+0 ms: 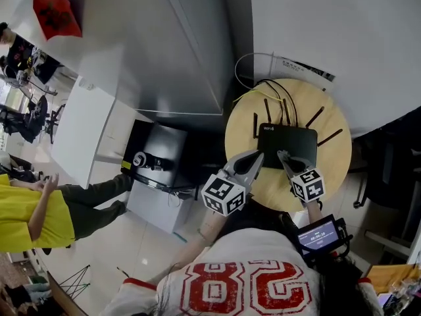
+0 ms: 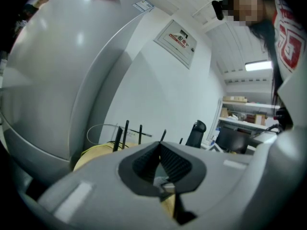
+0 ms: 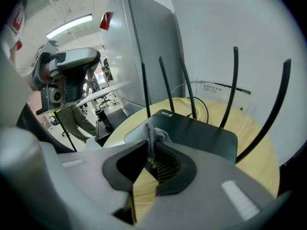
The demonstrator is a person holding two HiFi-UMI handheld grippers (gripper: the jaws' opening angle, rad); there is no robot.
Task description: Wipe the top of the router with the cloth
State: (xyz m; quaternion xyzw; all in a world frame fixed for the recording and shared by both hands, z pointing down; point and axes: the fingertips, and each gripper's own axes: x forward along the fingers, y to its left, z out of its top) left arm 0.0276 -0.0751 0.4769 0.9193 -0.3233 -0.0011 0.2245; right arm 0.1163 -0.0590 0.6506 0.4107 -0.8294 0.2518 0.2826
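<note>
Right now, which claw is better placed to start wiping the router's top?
Right. The right claw pinches the cloth at the edge of the router; the left claw holds nothing.

The router [image 1: 287, 143] is black, with small white letters on top. Its sticks [image 1: 267, 110] are black too. The cloth [image 3: 154, 134] is grey (a pale, fuzzy grey). The round table [image 1: 335, 170] is light yellow. The left gripper [image 1: 258, 155] and the right gripper [image 1: 283, 155] are grey with black ribbed pads [image 3: 168, 164]. Their cubes [image 1: 223, 194] are white with black squares. The shirt [image 1: 243, 275] is white with red numbers. The cupboard [image 1: 164, 51] is grey, with a red paper [image 1: 58, 15] on it.
</note>
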